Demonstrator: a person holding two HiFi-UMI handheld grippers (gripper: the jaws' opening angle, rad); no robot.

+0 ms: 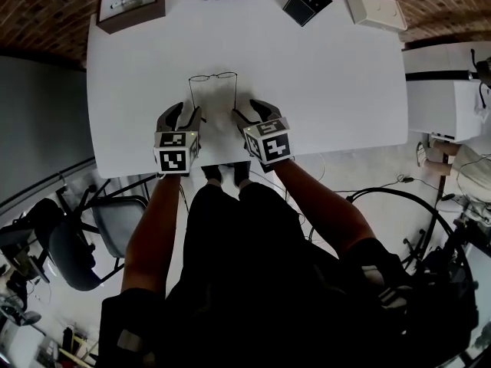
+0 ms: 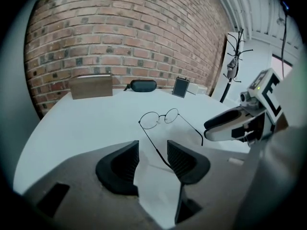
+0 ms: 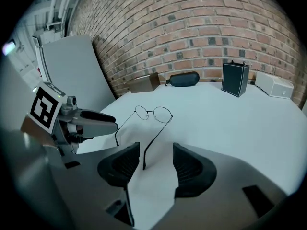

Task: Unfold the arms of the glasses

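The thin glasses [image 1: 213,76] lay faint on the tabletop [image 1: 330,90], lenses farthest, both arms unfolded and running back. Each arm tip sat ungripped in wide-open tongs: left tongs [image 2: 152,148], right tongs [image 3: 156,150].

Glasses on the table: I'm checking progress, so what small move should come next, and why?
Probably draw both claws straight back: the thin round wire-framed glasses lie with both arms spread, and the left claw and right claw stand open around the arm tips.
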